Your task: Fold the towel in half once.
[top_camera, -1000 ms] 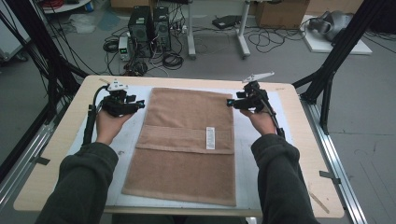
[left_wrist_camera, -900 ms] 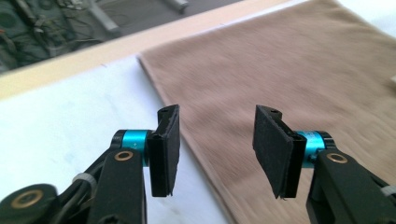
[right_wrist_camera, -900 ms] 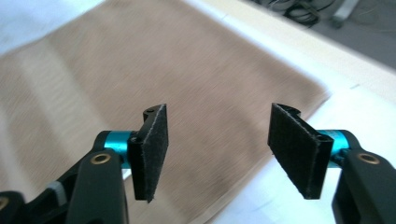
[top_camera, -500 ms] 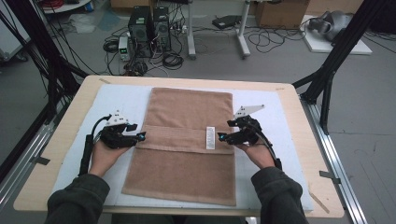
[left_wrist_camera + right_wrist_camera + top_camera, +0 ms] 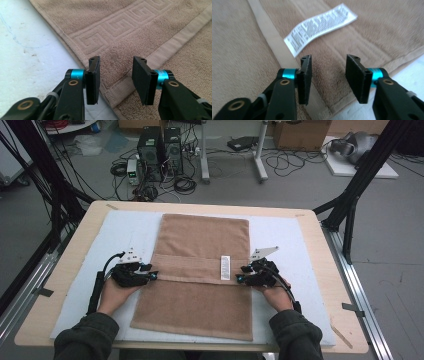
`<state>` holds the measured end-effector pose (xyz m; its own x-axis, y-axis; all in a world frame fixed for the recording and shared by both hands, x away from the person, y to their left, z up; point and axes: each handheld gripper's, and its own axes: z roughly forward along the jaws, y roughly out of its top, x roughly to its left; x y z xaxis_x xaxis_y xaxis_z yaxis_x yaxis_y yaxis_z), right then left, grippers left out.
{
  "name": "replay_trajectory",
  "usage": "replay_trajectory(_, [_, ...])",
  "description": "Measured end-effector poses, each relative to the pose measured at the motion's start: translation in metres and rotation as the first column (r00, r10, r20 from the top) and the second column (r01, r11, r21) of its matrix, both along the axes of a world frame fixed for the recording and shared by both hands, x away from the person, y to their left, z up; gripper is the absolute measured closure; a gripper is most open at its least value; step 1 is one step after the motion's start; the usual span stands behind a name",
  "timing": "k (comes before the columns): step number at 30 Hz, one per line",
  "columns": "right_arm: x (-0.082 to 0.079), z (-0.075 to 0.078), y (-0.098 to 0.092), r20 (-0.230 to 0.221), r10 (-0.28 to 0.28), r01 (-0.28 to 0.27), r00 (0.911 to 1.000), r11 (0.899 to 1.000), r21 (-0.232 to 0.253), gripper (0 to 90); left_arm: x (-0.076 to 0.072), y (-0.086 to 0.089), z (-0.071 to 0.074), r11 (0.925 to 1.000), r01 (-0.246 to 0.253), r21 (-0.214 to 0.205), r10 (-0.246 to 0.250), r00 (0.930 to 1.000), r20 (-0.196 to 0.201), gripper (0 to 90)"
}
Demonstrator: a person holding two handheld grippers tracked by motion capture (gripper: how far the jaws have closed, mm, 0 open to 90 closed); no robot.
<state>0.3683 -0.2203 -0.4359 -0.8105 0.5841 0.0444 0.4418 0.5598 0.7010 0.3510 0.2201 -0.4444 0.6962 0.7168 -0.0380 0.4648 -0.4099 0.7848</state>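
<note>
Both my claws sit at the folded edge of a brown towel (image 5: 200, 270), ready to grip.

One fold is done; more folding is left. The towel lies mid-counter on a white mat (image 5: 90, 250). Left claw (image 5: 150, 276) and right claw (image 5: 243, 274) lie low, pointing inward, jaws half-wide and just closing, straddling the fold unpinched.

Fine print on the towel's white label (image 5: 320, 27), too blurred to read.

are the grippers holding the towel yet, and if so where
Nothing is held yet. The left gripper and right gripper have just been closing, with the folded edge of the towel between their jaws at each side, but the pads do not press on it.
</note>
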Motion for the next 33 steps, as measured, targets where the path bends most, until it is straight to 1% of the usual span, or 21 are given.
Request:
replay_trajectory(1, [0.000,-0.001,0.000,0.001,0.005,-0.005,1.0000,1.000,-0.004,58.7,0.001,0.000,-0.001,1.0000,0.000,-0.004,0.000,1.0000,-0.004,57.3])
replay_trajectory(3, [0.001,-0.001,0.000,-0.007,0.003,-0.003,1.0000,1.000,0.003,61.1,0.001,0.000,-0.001,1.0000,-0.003,-0.001,0.003,1.0000,-0.002,59.0])
replay_trajectory(4, [0.001,-0.002,-0.001,-0.009,0.006,-0.006,0.9999,1.000,0.005,63.2,0.000,-0.001,-0.001,0.9999,-0.006,0.008,0.006,1.0000,0.006,61.7])
replay_trajectory(5, [0.000,-0.004,-0.001,0.002,0.006,-0.006,1.0000,1.000,0.006,65.6,0.000,-0.001,-0.001,0.9999,-0.004,0.015,0.004,0.9999,0.010,65.3])
replay_trajectory(6, [0.000,-0.004,-0.002,0.003,0.001,-0.001,1.0000,1.000,0.012,68.4,-0.001,-0.002,-0.001,0.9999,0.010,0.013,-0.010,0.9999,0.006,67.8])
replay_trajectory(7, [0.000,-0.006,-0.004,0.002,-0.010,0.010,1.0000,1.000,0.025,70.8,-0.001,-0.003,-0.001,0.9996,0.013,0.025,-0.014,0.9998,0.014,72.1])
replay_trajectory(8, [0.000,-0.006,-0.004,0.000,-0.013,0.013,0.9999,0.999,0.033,72.6,-0.002,-0.005,-0.001,0.9992,0.019,0.035,-0.020,0.9995,0.023,73.8])
replay_trajectory(10, [0.001,-0.007,-0.006,-0.003,-0.022,0.022,0.9998,0.999,0.050,75.6,-0.002,-0.006,-0.001,0.9990,0.024,0.039,-0.025,0.9993,0.027,78.1])
replay_trajectory(13, [0.000,-0.009,-0.007,0.009,-0.034,0.033,0.9994,0.997,0.067,80.9,-0.001,-0.006,-0.001,0.9995,0.022,0.025,-0.022,0.9996,0.019,83.2])
replay_trajectory(14, [-0.001,-0.009,-0.006,0.008,-0.035,0.035,0.9994,0.997,0.067,81.7,-0.001,-0.006,-0.001,0.9995,0.021,0.024,-0.022,0.9996,0.018,84.1])
replay_trajectory(17, [-0.002,-0.006,-0.004,0.032,-0.029,0.027,0.9991,0.999,0.047,84.3,-0.003,-0.006,0.000,0.9997,0.017,0.019,-0.018,0.9996,0.021,85.8])
replay_trajectory(18, [-0.003,-0.005,-0.004,0.039,-0.028,0.026,0.9988,0.998,0.049,84.6,-0.003,-0.005,0.001,0.9997,0.017,0.018,-0.018,0.9996,0.022,86.1])
replay_trajectory(20, [-0.004,-0.003,-0.006,0.039,-0.032,0.030,0.9987,0.998,0.064,84.8,-0.003,-0.004,0.003,0.9999,0.013,0.000,-0.013,0.9997,0.021,86.4])
replay_trajectory(21, [-0.004,-0.001,-0.007,0.036,-0.035,0.032,0.9987,0.997,0.074,84.8,-0.003,-0.003,0.005,0.9999,0.014,-0.006,-0.014,0.9996,0.026,86.4])
replay_trajectory(24, [-0.005,0.004,-0.007,0.040,-0.028,0.025,0.9988,0.997,0.080,84.9,-0.005,0.000,0.010,0.9996,0.011,-0.028,-0.010,0.9992,0.037,86.5])
replay_trajectory(26, [-0.006,0.010,-0.006,0.054,-0.025,0.021,0.9982,0.997,0.081,84.9,-0.006,0.001,0.013,0.9995,0.016,-0.029,-0.014,0.9990,0.043,86.5])
replay_trajectory(28, [-0.007,0.015,-0.007,0.058,-0.025,0.020,0.9980,0.996,0.081,84.8,-0.008,0.001,0.015,0.9990,0.018,-0.040,-0.016,0.9990,0.041,86.5])
replay_trajectory(30, [-0.008,0.018,-0.007,0.062,-0.023,0.018,0.9978,0.996,0.082,84.9,-0.010,0.002,0.019,0.9989,0.021,-0.042,-0.018,0.9984,0.054,86.5])
replay_trajectory(33, [-0.010,0.023,-0.008,0.063,-0.018,0.012,0.9978,0.995,0.095,84.8,-0.011,0.004,0.023,0.9984,0.020,-0.052,-0.017,0.9981,0.060,86.5])
